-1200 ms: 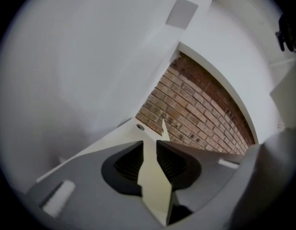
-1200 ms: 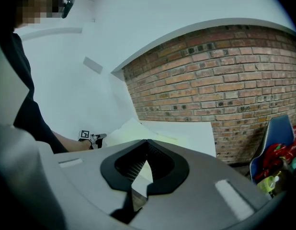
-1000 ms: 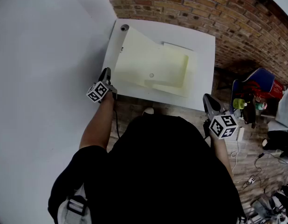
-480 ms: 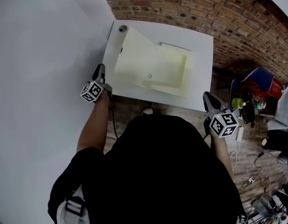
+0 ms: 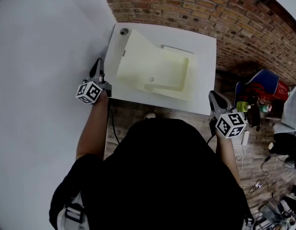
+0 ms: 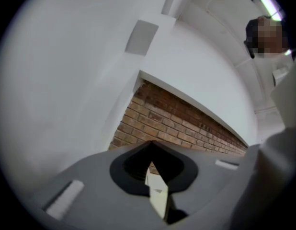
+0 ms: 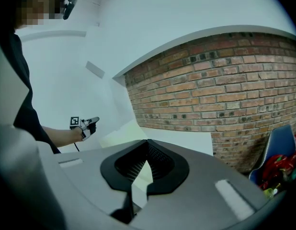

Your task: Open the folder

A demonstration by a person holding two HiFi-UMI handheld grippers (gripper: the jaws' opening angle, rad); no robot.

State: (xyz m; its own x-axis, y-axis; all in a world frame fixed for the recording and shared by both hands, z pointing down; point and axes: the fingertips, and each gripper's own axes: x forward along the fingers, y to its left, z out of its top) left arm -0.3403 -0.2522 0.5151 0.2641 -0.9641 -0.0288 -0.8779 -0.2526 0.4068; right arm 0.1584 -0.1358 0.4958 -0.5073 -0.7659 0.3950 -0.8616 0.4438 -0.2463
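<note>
The pale yellow card folder [image 5: 153, 71] is in neither pair of jaws. The left gripper [image 5: 98, 63] has just been closing; its jaws now meet with nothing caught between them, only a sliver of yellow showing through the gap behind the tips. The right gripper [image 5: 213, 96] also has its jaws together and empty. Both are held off the white rectangular table [image 5: 205, 47], the left at its left edge and the right at its near right corner, well apart from the folder. The folder lies flat in the middle of the table: a plain panel with a slanted corner on the left, a recessed, pocket-like panel on the right, and a small round snap [image 5: 151, 79] near the front. I cannot tell whether that is a shut cover or a folder already spread open. Either way, I'd keep shut jaws from brushing such thin card, which would slide easily on that smooth top.
</note>
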